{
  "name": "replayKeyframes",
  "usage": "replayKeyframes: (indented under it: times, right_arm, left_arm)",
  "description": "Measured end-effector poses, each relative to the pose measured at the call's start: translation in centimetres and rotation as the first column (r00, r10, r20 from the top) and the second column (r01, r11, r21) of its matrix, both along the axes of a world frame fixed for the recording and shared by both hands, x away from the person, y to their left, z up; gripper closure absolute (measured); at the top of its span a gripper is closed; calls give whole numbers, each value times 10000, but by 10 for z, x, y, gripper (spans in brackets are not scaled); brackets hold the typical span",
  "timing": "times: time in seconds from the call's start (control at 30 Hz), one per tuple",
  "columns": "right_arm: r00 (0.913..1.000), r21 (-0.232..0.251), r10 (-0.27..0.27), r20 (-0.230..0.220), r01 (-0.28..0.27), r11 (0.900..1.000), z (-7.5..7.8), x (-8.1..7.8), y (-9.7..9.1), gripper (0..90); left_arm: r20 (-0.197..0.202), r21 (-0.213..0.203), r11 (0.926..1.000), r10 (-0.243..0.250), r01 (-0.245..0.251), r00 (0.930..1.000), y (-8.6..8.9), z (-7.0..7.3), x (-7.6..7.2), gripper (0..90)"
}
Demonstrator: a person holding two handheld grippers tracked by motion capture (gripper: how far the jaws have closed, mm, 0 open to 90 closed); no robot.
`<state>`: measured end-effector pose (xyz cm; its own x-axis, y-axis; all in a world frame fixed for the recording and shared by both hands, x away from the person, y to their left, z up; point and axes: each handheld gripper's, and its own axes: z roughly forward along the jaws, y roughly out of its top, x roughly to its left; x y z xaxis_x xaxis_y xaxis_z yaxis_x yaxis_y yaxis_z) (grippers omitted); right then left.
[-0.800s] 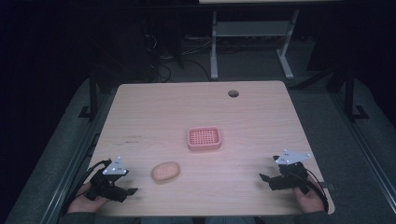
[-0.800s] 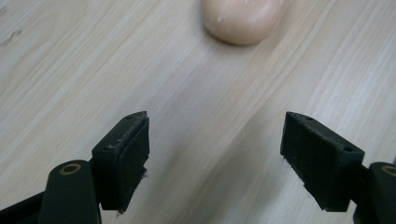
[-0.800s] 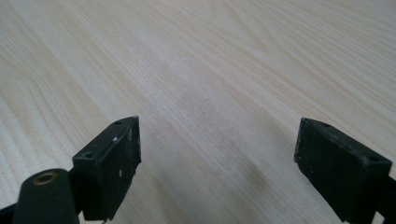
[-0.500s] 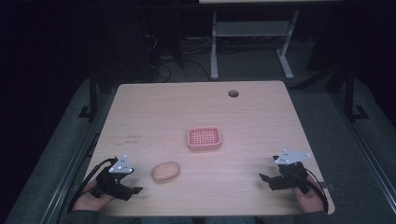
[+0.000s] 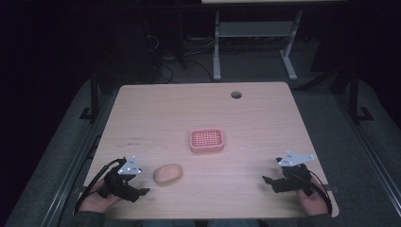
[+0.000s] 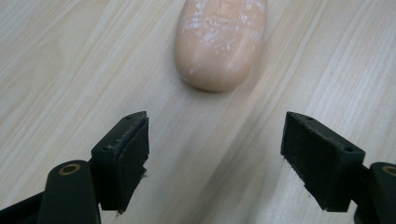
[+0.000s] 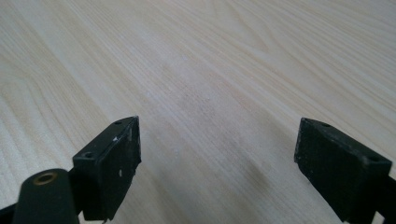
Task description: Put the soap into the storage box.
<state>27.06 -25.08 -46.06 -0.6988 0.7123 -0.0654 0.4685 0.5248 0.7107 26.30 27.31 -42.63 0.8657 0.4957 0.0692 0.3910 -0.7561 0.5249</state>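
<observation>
A tan oval bar of soap [image 5: 168,173] lies on the wooden table [image 5: 198,113], near its front left. Close up, the soap [image 6: 219,42] has white scuffs and lies just ahead of my left gripper [image 6: 215,158], whose jaws stand wide apart around bare wood. From above, that left gripper [image 5: 137,185] sits just left of the soap, apart from it. A pink ridged soap dish [image 5: 206,140] rests at the table's middle. My right gripper [image 5: 270,176] is at the front right, and in its own view the right gripper [image 7: 217,163] is open over bare wood.
A round cable hole [image 5: 236,94] sits near the table's far edge. Behind the table stands a white metal frame [image 5: 255,42] on a dark floor with cables. The table's front edge runs right under both hands.
My left gripper has edged right, closer to the soap. The right gripper, soap and dish have stayed where they were.
</observation>
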Motion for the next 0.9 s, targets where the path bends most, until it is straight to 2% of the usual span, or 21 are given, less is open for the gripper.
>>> replayKeyframes:
  times: [0.23, 0.37, 0.9]
  right_arm:
    - [10000, -7, 10, -12, -10, 10000, 0, 0, 1, 141]
    - [10000, -22, 32, 0, -32, 10000, 0, 1, 2, 141]
    - [9999, -56, 108, -50, -108, 9999, 0, 2, 4, 141]
  left_arm:
    - [18, 63, 10000, -39, 39, 10000, -3, 1, 6, 234]
    - [44, -39, 10000, -44, 44, 10000, -5, 3, 7, 234]
    - [-21, 73, 9991, -422, 422, 9991, -18, 4, 15, 234]
